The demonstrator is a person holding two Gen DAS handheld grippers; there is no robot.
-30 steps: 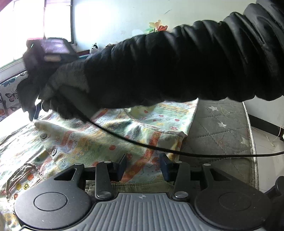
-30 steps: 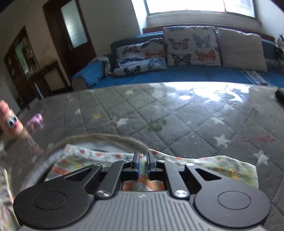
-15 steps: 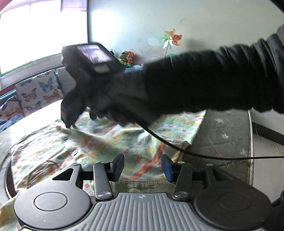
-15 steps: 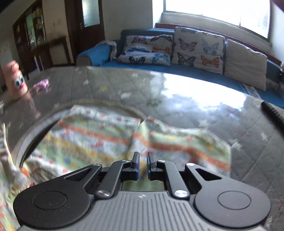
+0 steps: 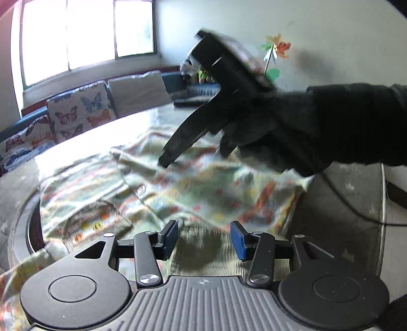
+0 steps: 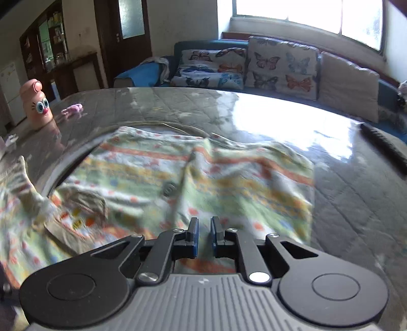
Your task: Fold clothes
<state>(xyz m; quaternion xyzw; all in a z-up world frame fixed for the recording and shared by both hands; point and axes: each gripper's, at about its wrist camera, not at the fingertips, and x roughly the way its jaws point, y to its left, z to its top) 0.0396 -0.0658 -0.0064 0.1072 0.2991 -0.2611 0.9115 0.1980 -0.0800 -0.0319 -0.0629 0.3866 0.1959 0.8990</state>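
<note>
Now the right gripper (image 6: 203,238), narrowed and emptied, is lifted off the shirt (image 6: 203,178), whose flap is left folded at 12 o'clock; the left gripper (image 5: 203,238) is held wide.

Shirt (image 6: 183,183) spread on tabletop (image 6: 356,203), one side folded over middle. Toy figure (image 6: 37,103) stood at far left of tabletop, well apart from shirt. Remote (image 6: 384,145) laid at far right edge. Sofa (image 6: 203,44) set behind tabletop, cushions (image 6: 282,67) lined along it, window (image 6: 305,12) above. Left gripper (image 5: 203,239) positioned over near hem of shirt; right gripper (image 5: 165,160) held above shirt middle.
</note>
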